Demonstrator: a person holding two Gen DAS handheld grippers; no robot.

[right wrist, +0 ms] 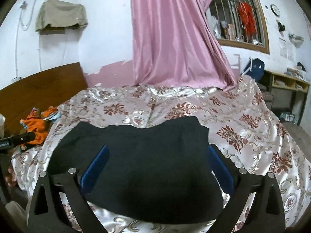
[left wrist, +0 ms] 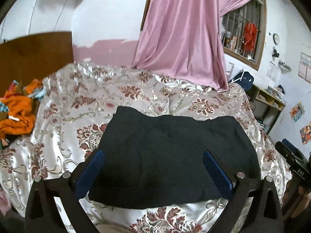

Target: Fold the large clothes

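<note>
A black garment lies folded flat on the floral bedspread; it also shows in the right wrist view. My left gripper is open, blue pads spread wide above the garment's near part, holding nothing. My right gripper is open too, hovering over the garment's near half, empty. The right gripper's body shows at the right edge of the left wrist view; the left gripper's body shows at the left edge of the right wrist view.
A heap of orange clothes lies at the bed's left by the wooden headboard. A pink curtain hangs behind the bed. A shelf unit stands at the right wall.
</note>
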